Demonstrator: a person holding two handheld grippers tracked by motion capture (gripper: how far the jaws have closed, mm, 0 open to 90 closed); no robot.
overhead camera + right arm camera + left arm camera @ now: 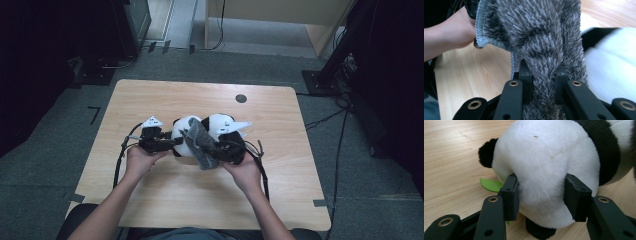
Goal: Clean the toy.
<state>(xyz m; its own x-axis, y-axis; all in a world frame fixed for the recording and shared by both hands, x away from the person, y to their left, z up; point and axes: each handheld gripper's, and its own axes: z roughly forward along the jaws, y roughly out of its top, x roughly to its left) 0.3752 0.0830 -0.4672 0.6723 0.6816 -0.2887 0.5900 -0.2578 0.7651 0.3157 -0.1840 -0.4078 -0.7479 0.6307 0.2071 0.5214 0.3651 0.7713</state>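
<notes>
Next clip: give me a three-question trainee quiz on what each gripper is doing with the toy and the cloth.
1. True or false: the left gripper clamps the plush panda.
2. What does the right gripper hold? A) grey shaggy cloth B) a green leaf C) a cable
3. What surface does the panda lie on?

Key
1. True; its pads press into the white fur.
2. A.
3. The wooden table.
</notes>
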